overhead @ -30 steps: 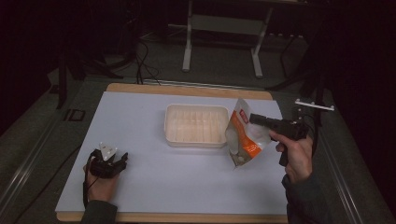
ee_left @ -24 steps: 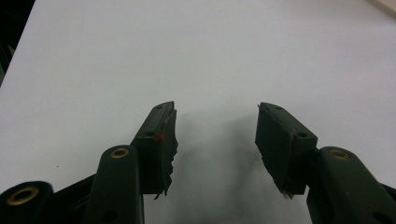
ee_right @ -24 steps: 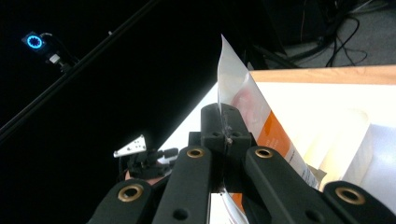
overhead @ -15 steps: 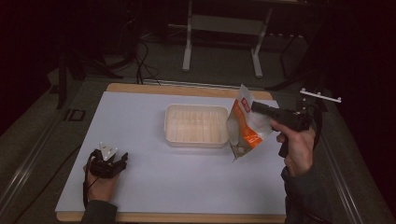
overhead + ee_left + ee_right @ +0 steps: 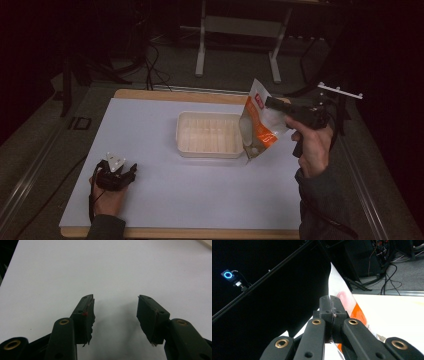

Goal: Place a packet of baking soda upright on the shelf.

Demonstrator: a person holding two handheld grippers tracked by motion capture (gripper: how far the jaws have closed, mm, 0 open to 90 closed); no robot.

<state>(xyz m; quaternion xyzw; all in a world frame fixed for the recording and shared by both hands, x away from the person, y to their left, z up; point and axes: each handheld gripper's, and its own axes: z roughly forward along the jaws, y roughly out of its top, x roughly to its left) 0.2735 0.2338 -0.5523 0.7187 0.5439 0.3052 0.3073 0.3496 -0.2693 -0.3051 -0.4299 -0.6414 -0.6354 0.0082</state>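
A white and orange plastic bag (image 5: 257,127) hangs tilted just right of a shallow white tray (image 5: 207,151) at the middle of the table. My right gripper (image 5: 270,103) is shut on the bag's upper edge, with the bag's low corner close to the tray's right end. In the right gripper view the jaws (image 5: 332,300) pinch the bag (image 5: 359,312) between their tips. My left gripper (image 5: 131,170) rests on the white mat at the front left. Its jaws (image 5: 115,297) stand open with nothing between them.
The white mat (image 5: 200,200) covers a wood-edged table. A metal stand (image 5: 240,25) and floor cables lie beyond the far edge. A small camera with a blue ring light (image 5: 228,275) hangs in the dark at the side.
My right gripper has lifted the bag higher and a little toward the far right. The left gripper has stayed where it was.
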